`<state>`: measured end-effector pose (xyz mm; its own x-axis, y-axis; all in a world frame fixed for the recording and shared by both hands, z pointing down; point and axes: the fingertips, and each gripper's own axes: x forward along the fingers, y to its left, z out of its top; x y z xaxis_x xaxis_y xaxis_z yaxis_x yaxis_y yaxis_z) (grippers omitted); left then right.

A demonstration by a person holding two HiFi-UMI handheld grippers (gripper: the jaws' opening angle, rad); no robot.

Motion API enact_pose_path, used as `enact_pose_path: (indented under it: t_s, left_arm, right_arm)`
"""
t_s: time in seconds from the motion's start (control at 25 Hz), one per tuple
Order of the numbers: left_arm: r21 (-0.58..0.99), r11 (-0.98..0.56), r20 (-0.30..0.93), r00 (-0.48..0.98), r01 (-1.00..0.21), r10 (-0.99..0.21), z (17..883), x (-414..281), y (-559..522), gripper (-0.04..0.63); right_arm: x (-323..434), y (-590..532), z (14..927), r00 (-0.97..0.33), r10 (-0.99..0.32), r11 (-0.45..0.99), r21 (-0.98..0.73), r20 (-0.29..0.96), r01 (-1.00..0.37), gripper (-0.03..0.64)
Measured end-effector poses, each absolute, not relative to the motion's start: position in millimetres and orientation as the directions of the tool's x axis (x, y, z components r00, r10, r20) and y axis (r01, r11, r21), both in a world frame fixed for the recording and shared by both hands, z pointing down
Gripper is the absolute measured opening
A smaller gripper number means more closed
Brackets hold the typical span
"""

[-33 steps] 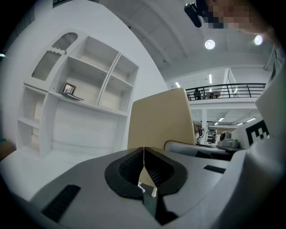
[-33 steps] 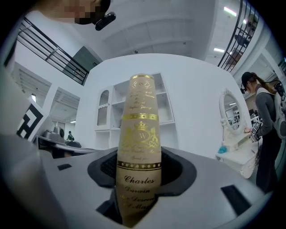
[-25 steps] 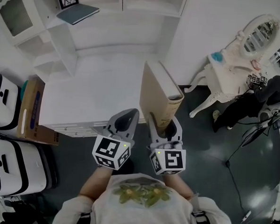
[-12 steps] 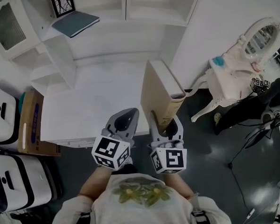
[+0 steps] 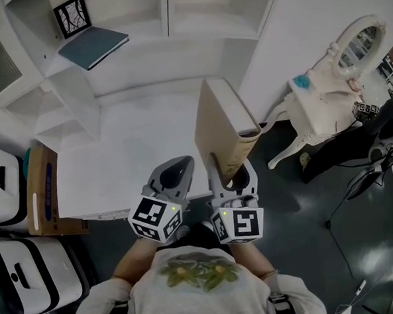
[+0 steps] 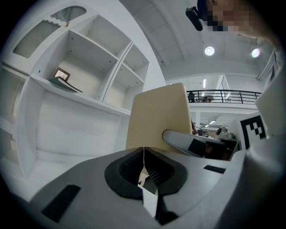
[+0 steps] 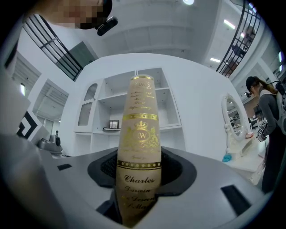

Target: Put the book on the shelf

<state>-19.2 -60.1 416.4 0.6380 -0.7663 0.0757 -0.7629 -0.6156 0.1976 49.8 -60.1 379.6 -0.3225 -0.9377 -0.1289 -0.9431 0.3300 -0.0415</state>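
A thick tan book (image 5: pixel 221 131) with a gold-lettered spine (image 7: pixel 138 147) stands upright in my right gripper (image 5: pixel 230 178), whose jaws are shut on its lower end. It is held above the front edge of the white shelf unit's counter (image 5: pixel 137 149). My left gripper (image 5: pixel 172 175) sits just to the left of the book, jaws shut and empty (image 6: pixel 143 167). In the left gripper view the book's tan cover (image 6: pixel 158 116) rises right beside that gripper. The white shelf compartments (image 5: pixel 192 13) lie ahead.
A blue-grey book (image 5: pixel 94 46) and a small framed picture (image 5: pixel 71 16) lie on the left shelf. A cardboard box (image 5: pixel 43 190) and white cases (image 5: pixel 16 278) stand at the left. At the right are a white dressing table with mirror (image 5: pixel 327 81) and a person (image 5: pixel 384 125).
The shelf unit has slid slightly down and left in the head view. Both grippers and the book keep the same pose relative to each other.
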Motion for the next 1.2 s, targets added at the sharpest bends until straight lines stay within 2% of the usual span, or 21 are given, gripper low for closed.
enact_pose_path:
  t_s: [1.2]
  left_arm:
    - [0.127,-0.602,0.027,0.609,-0.789,-0.793,382,-23,-179,0.029]
  right_arm:
    - [49,-189,304,-0.352,-0.878,0.376,-0.014,-0.326,-0.926,0.224]
